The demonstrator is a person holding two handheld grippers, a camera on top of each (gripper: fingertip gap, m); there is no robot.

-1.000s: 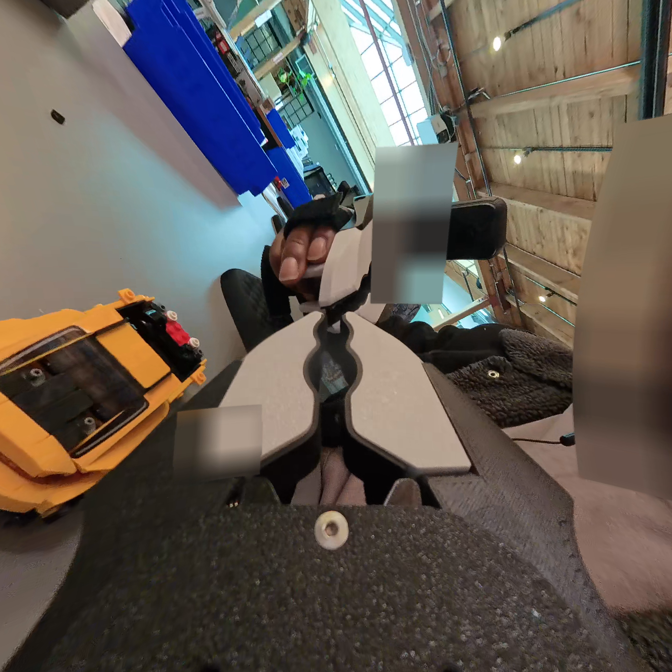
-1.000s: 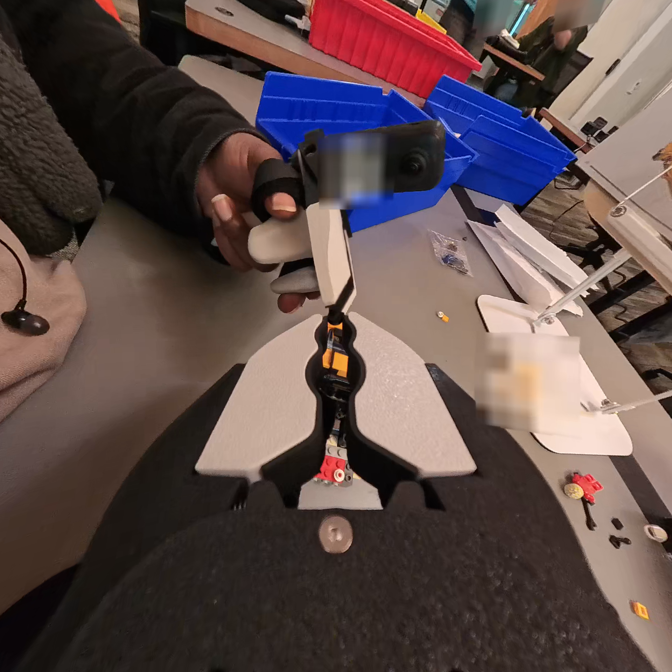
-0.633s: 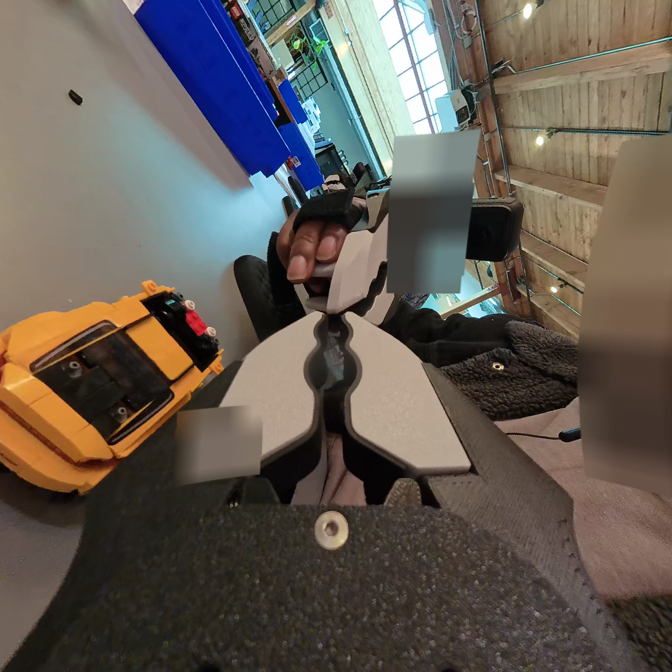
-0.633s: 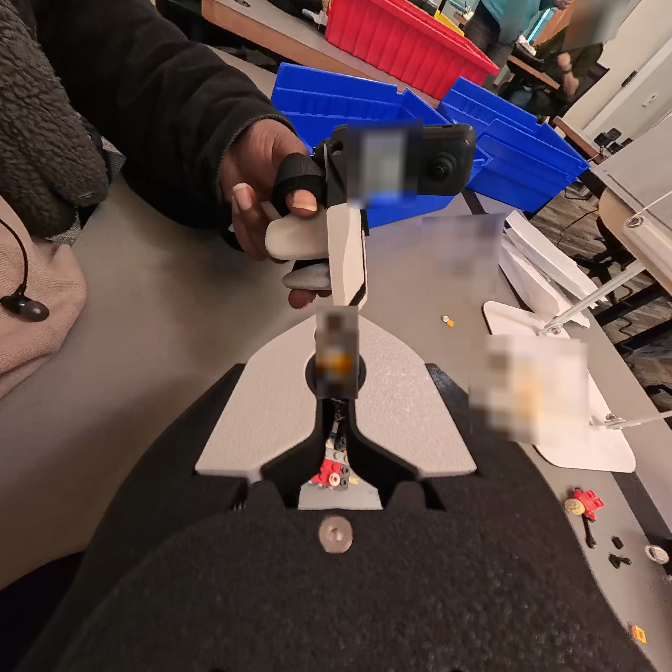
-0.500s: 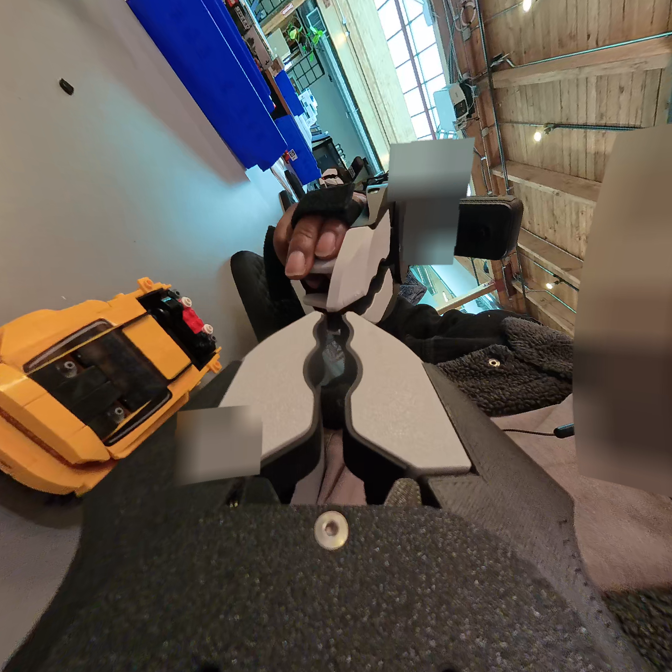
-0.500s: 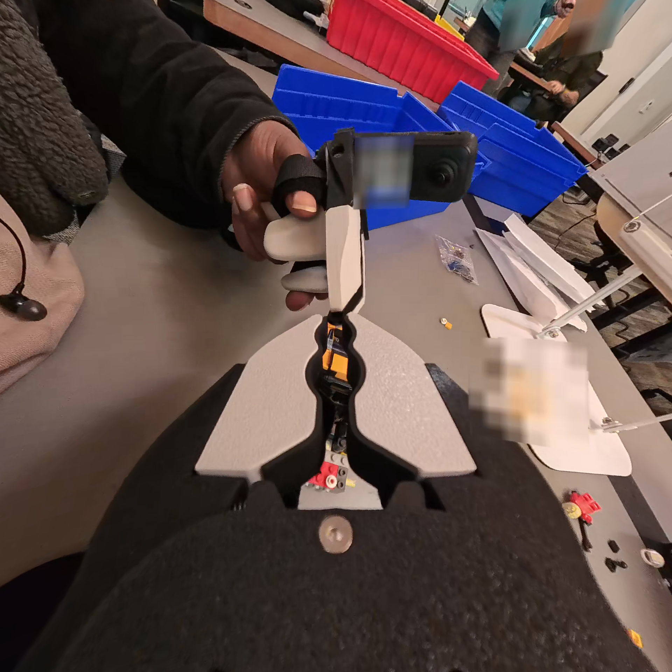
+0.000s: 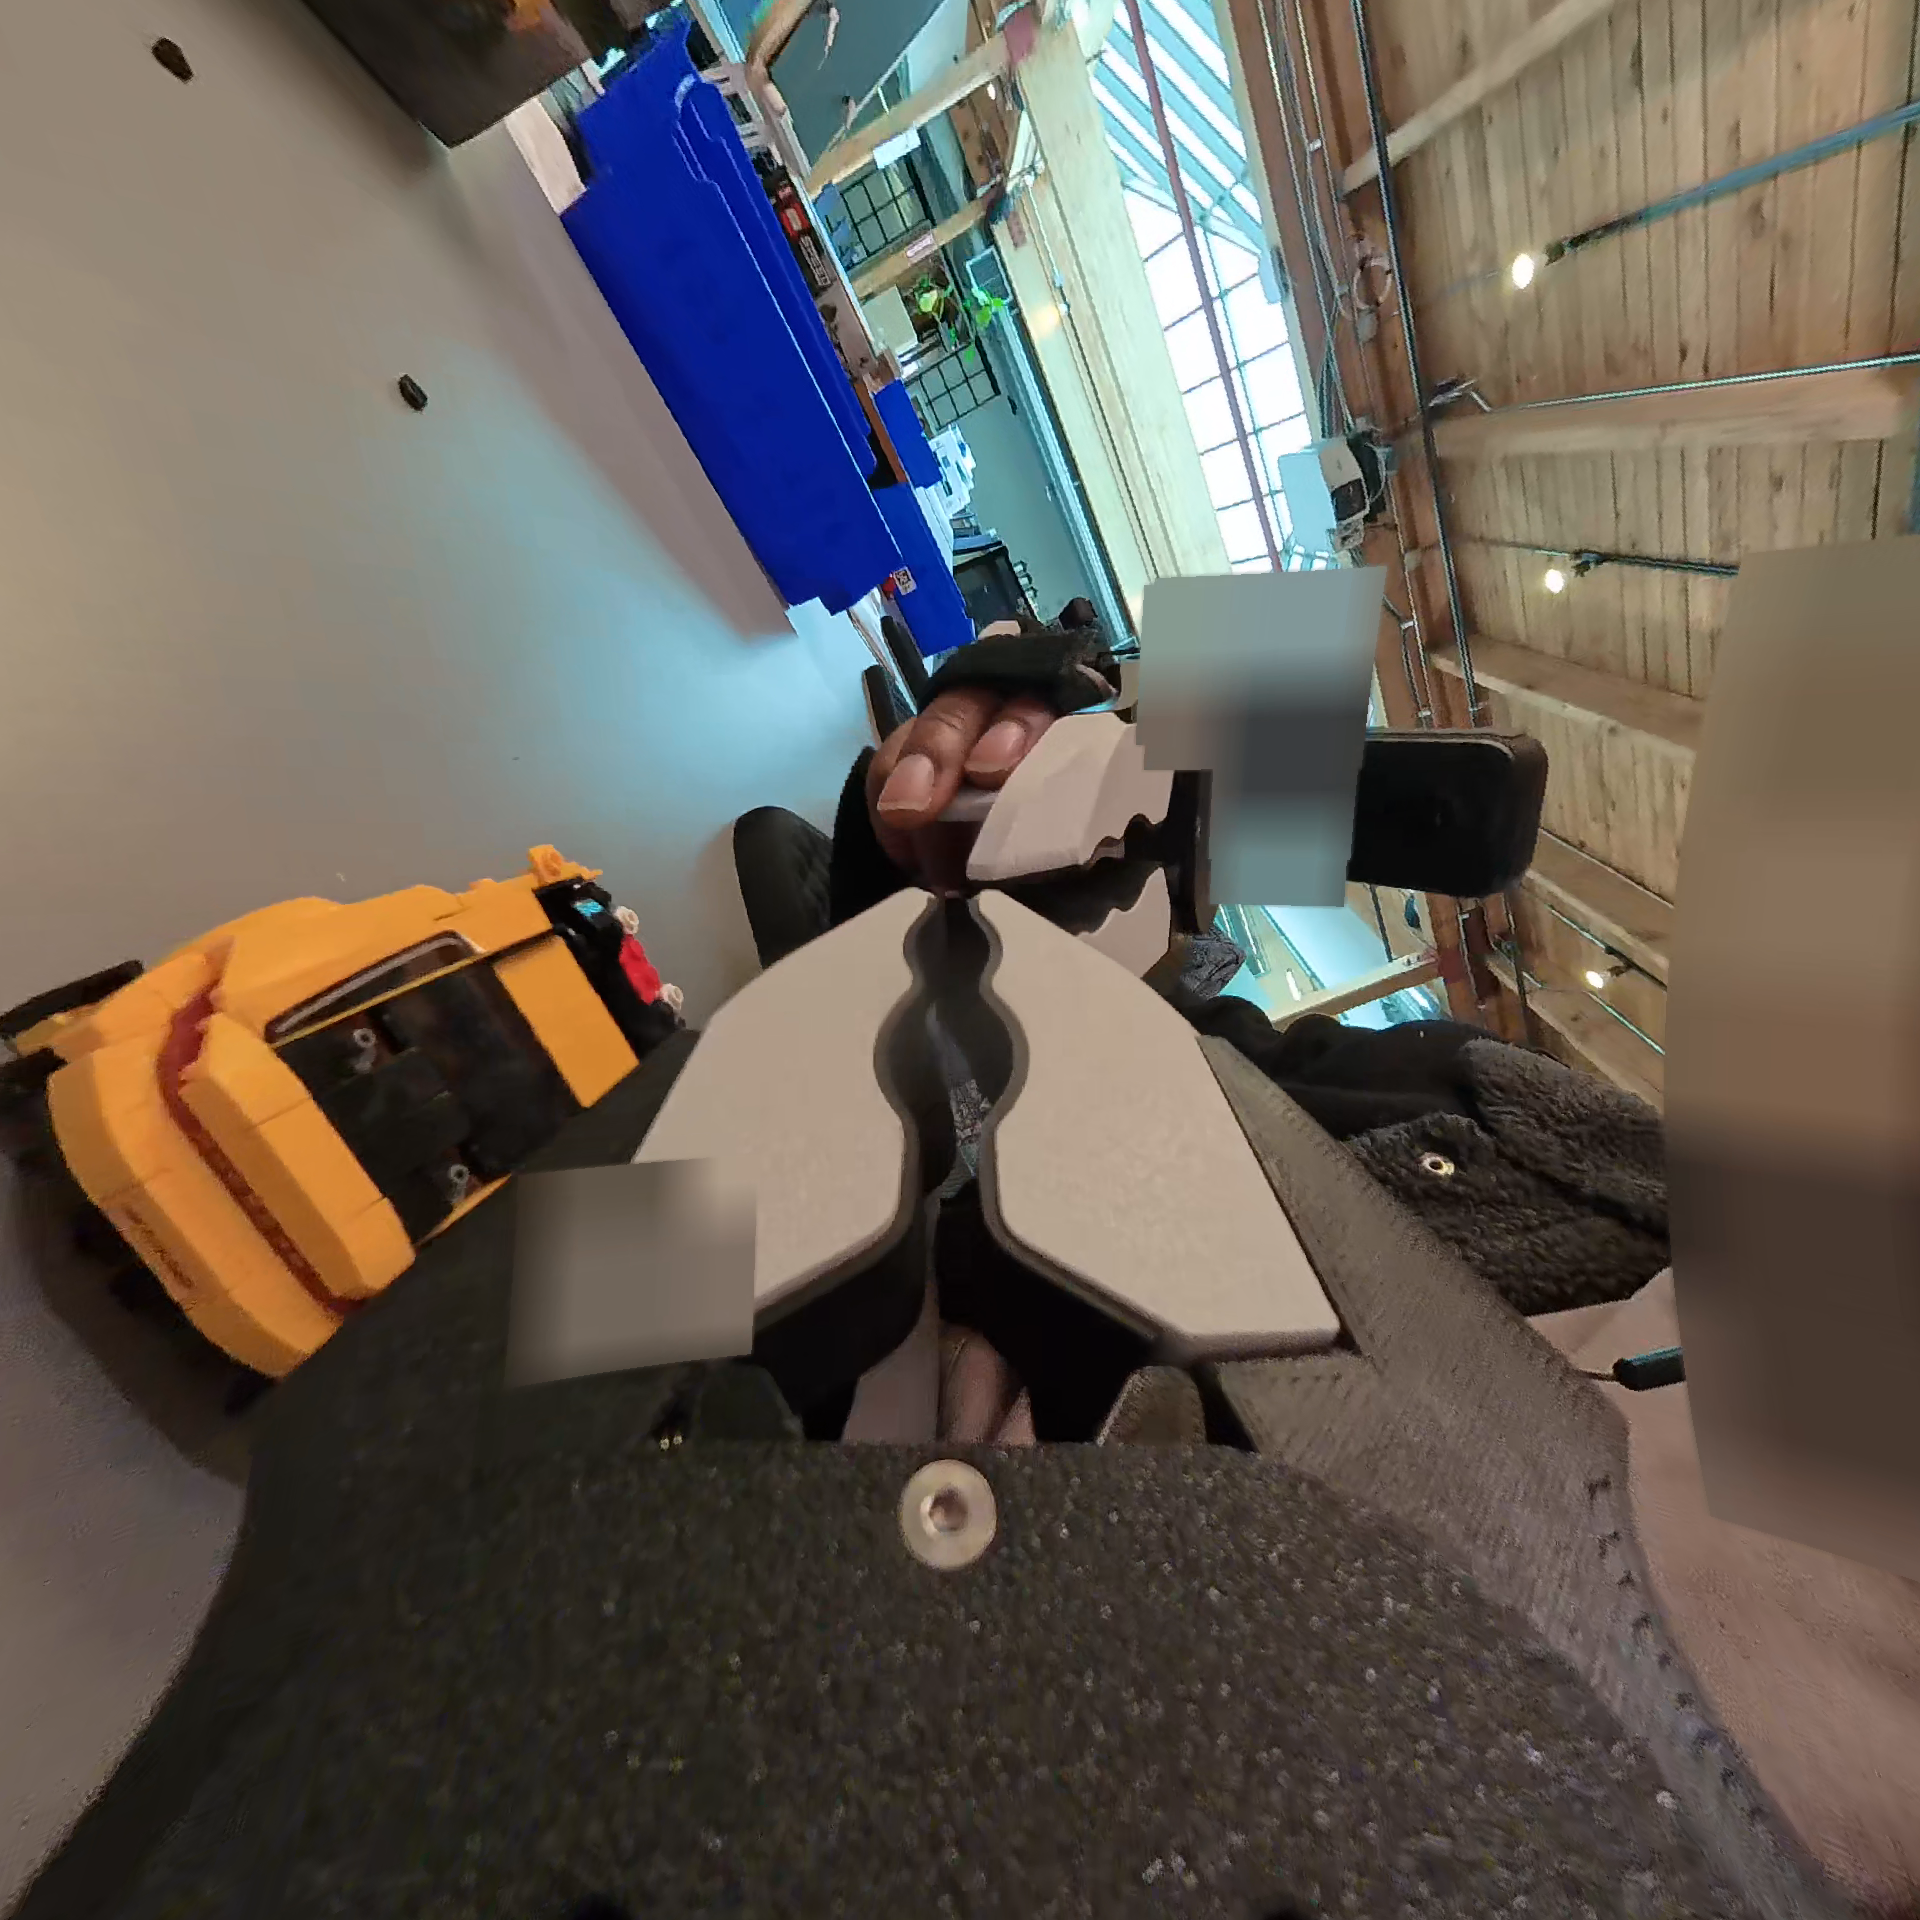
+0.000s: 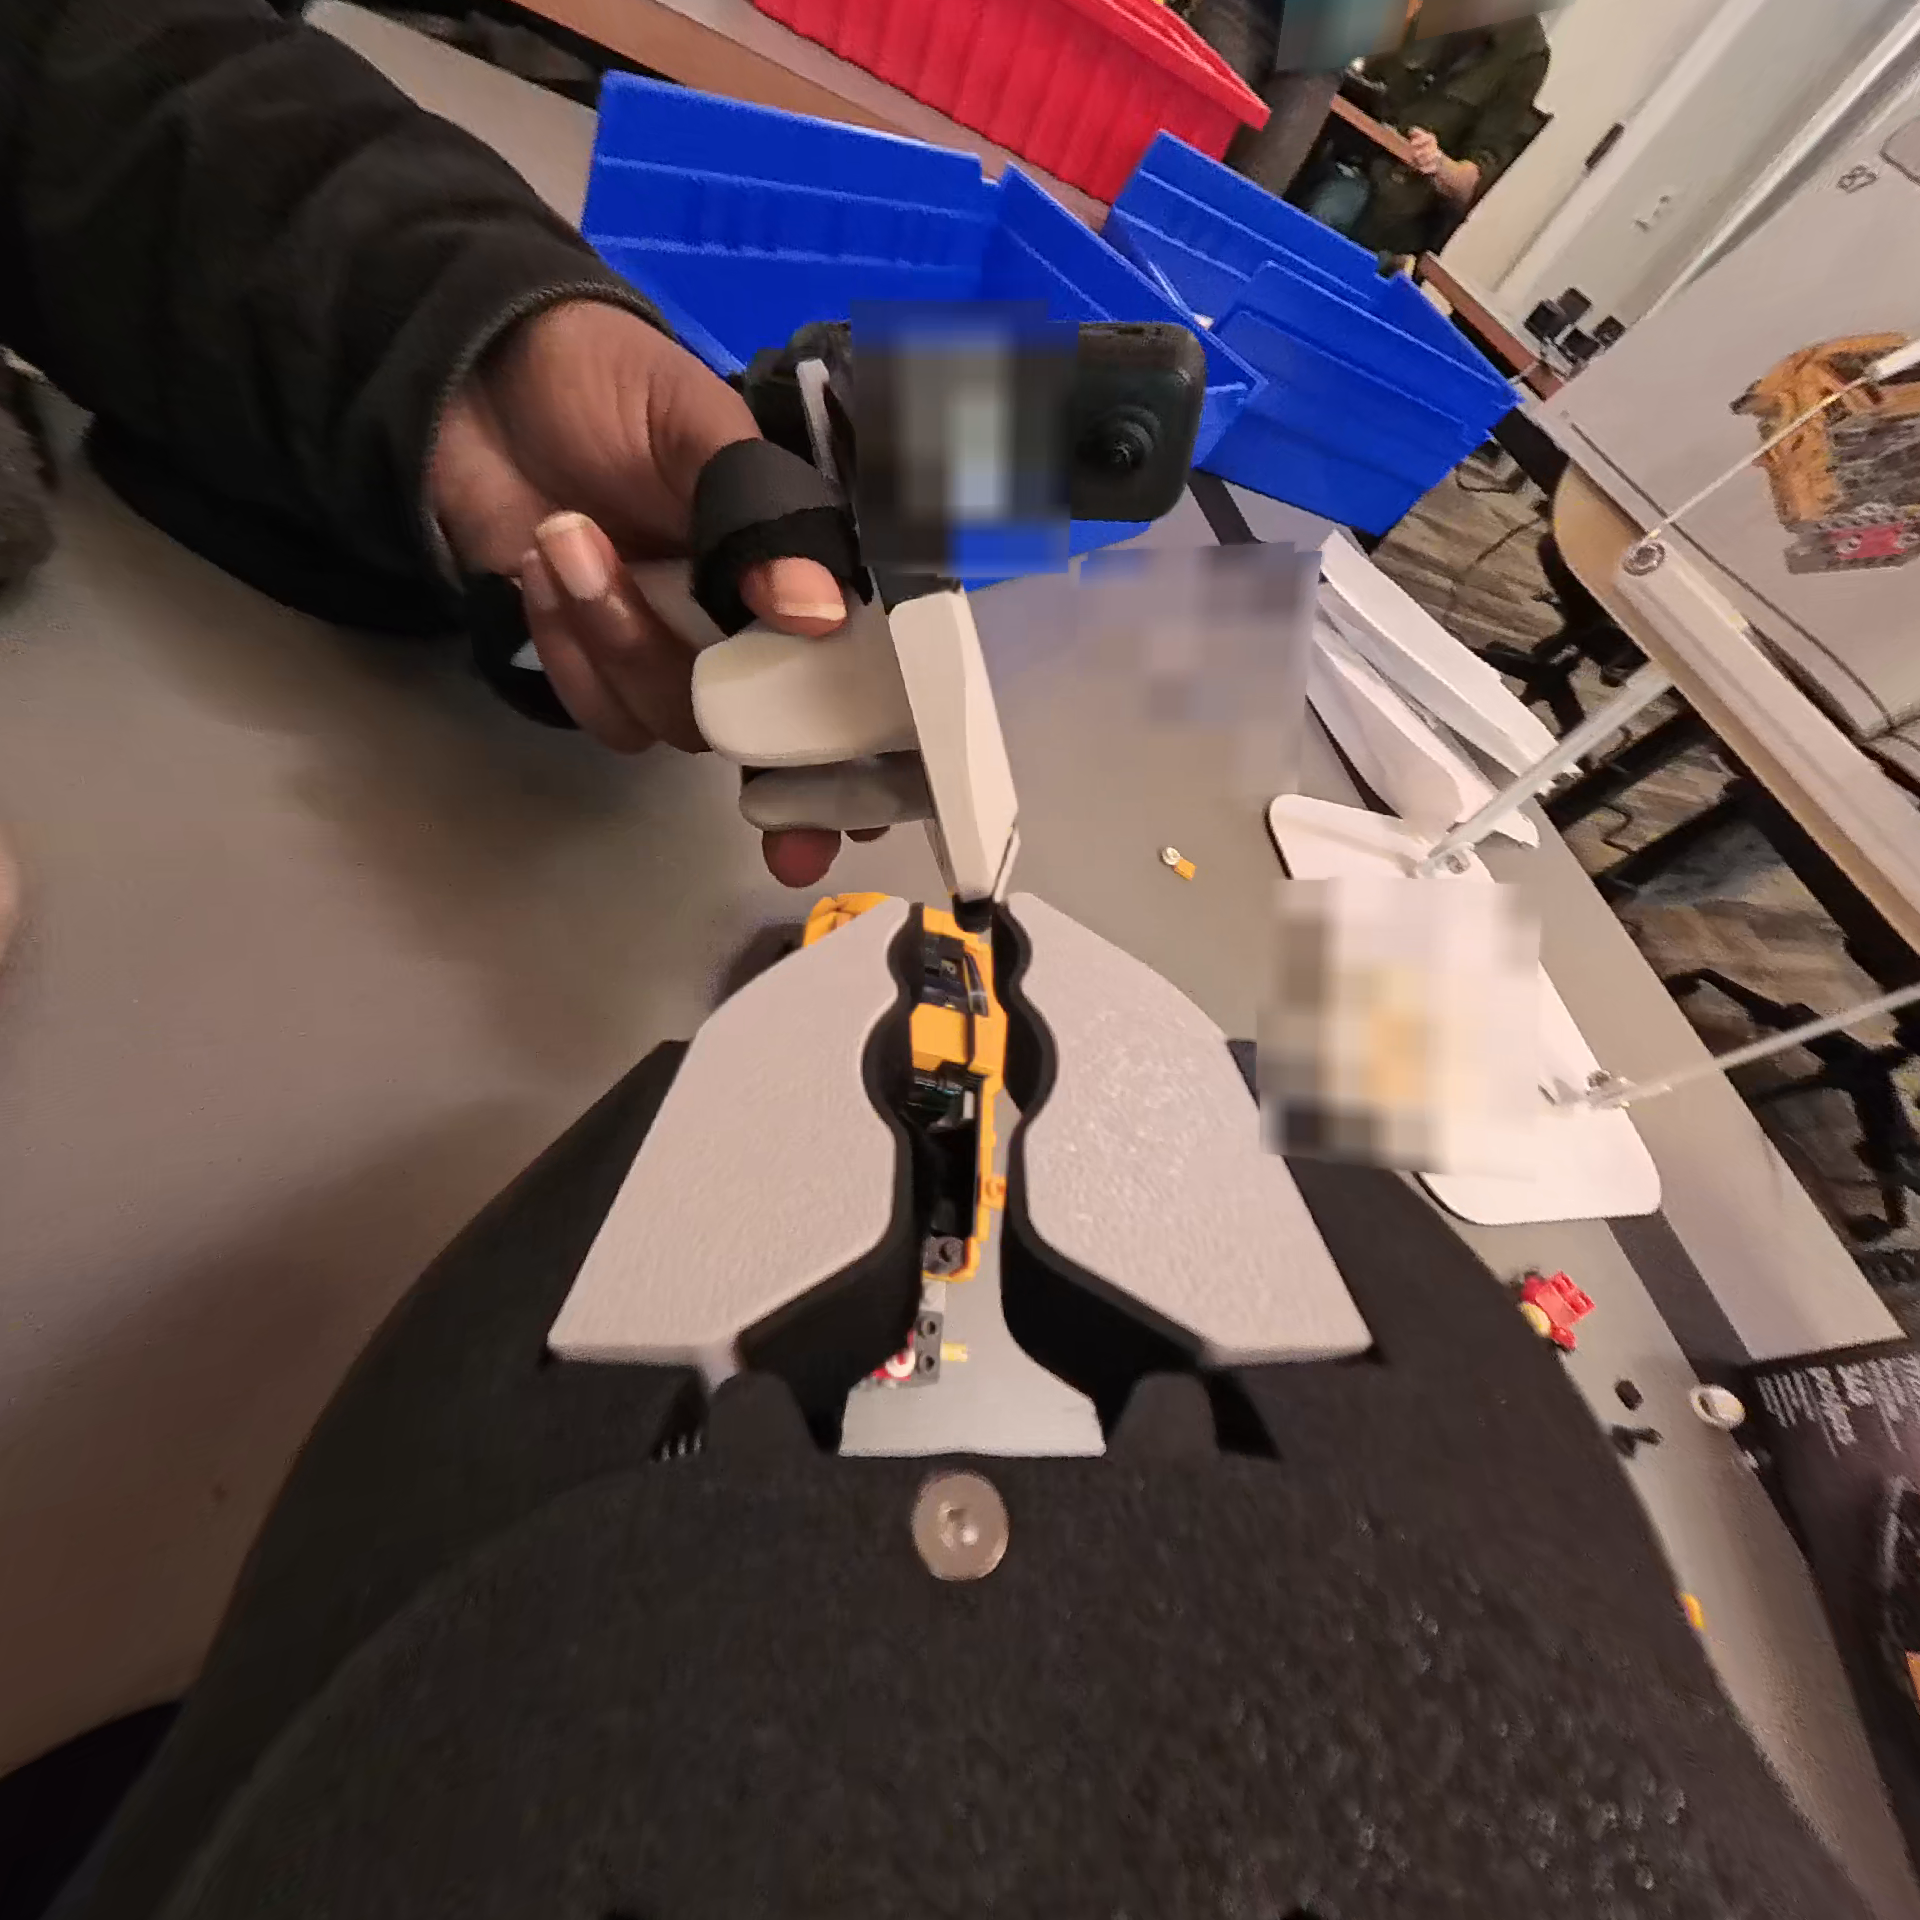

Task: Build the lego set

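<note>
My left gripper (image 7: 951,904) is shut, its tips pinched on a small black piece (image 8: 972,914). In the right wrist view this gripper (image 8: 982,883) points down, and the piece sits right between my right gripper's tips. My right gripper (image 8: 958,906) is open, and its pads do not press the piece. One of its grey fingers (image 7: 1049,821) shows in the left wrist view, just beyond my left tips. A yellow brick-built car (image 7: 312,1091) lies on the grey table (image 7: 312,623). It also shows through the right gripper's gap (image 8: 951,1029).
Blue bins (image 8: 831,229) and a red bin (image 8: 1018,62) stand at the table's far side. A white stand base (image 8: 1538,1174), a small red piece (image 8: 1553,1304) and a tiny yellow piece (image 8: 1179,860) lie to the right. A hand (image 8: 582,488) holds the left gripper. Only a small space, under 4 cm, lies between the two pairs of fingers.
My right gripper's jaws have opened wider and my left gripper's have closed tighter on the small piece. The yellow car now shows more under the right gripper.
</note>
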